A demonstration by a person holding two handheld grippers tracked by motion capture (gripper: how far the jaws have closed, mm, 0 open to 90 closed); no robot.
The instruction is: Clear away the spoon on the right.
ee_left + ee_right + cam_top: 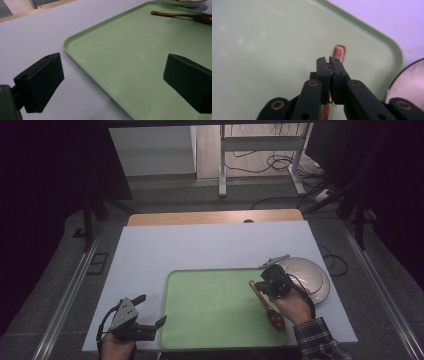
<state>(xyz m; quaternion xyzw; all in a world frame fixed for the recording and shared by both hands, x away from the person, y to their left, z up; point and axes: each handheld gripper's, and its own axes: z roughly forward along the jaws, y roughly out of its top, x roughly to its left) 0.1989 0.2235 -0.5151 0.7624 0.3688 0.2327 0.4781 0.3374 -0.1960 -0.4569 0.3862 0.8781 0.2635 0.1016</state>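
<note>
Your right gripper (329, 60) clamps the wooden spoon (267, 304) on the green tray (200, 330). Your left gripper (112, 82) gapes wide over the tray's near-left corner, holding nothing.

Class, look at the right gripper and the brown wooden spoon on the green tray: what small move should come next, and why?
Probably lift slightly. The right gripper has its jaws closed on the brown wooden spoon, whose handle shows just past them, low over the green tray. The left gripper is open at the tray's edge.

a lab-like recording room: dark curtains (45, 180), loose floor cables (270, 162), a metal stand (260, 150).
</note>
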